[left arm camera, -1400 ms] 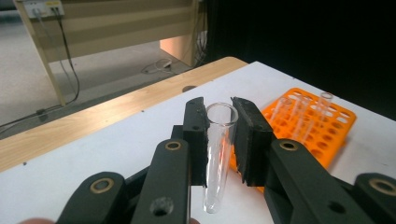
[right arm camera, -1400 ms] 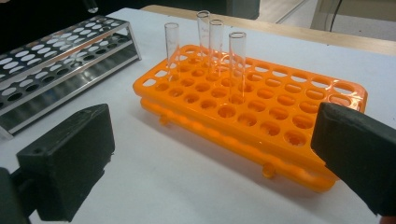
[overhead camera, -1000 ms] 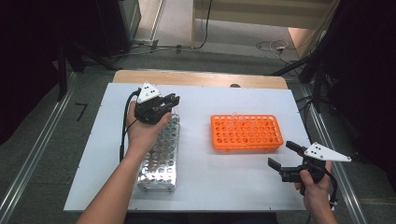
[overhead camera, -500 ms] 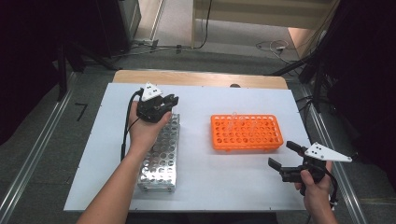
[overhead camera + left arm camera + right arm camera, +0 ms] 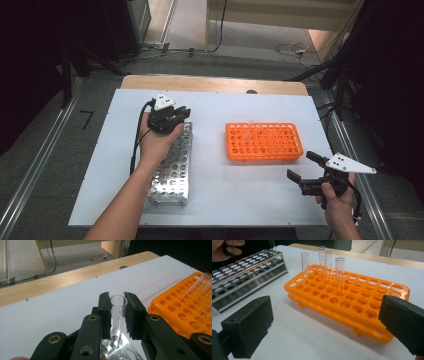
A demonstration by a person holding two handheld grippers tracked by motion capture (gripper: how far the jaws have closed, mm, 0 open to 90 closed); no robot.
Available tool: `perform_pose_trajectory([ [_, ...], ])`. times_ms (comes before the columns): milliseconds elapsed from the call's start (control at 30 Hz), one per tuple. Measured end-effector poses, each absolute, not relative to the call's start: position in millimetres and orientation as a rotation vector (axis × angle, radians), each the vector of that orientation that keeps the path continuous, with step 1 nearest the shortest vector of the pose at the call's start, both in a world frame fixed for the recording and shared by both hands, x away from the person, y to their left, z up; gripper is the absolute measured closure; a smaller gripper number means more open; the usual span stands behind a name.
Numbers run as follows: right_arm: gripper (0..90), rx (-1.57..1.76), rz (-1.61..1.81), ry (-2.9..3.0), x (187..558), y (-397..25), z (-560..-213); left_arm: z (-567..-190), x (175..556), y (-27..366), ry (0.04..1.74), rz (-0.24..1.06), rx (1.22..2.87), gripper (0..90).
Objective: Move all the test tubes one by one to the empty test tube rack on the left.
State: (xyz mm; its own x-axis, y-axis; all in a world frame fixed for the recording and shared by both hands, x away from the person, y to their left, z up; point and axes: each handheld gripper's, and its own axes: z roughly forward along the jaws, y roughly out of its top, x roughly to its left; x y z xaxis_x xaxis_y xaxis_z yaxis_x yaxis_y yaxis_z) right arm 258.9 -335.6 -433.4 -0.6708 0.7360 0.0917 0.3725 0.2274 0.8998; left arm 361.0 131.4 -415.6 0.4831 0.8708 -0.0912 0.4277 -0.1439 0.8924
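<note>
The left tool [image 5: 117, 312] is closed on a clear glass test tube [image 5: 117, 315], which stands almost upright between its two black jaws, with the open mouth just above the jaw tips and the bottom end going down toward the holes of the metal tube rack [image 5: 172, 162] directly below the tool. I think the tube is gripped near its top so that the lower part stays free and can enter a hole straight; whether the bottom is already inside a hole, I cannot tell. The rack lies under the left hand [image 5: 156, 142] on the white tabletop [image 5: 225, 205], so the travel down is short. To the right of this tool sits the orange plastic rack [image 5: 352, 302], apart from the metal one, and four more glass tubes [image 5: 340, 275] stand upright in it, probably waiting for the same transfer. The right tool [image 5: 306, 170] has its jaws wide apart and holds nothing; it rests low, near the front corner of the orange rack, pointing at it.
</note>
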Motion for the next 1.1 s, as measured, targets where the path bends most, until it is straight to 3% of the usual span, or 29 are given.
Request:
perform_pose_trajectory([
  [733, 0.0, 1.026, 1.416, 2.166, 259.4, -332.4, -434.8, -423.0, 362.9, 128.5, 1.160, 0.506, 1.844, 74.1],
  [1100, 0.0, 1.027, 1.418, 2.164, 259.6, -332.3, -434.8, -416.6, 356.2, 135.2, 1.142, 0.494, 1.766, 43.6],
])
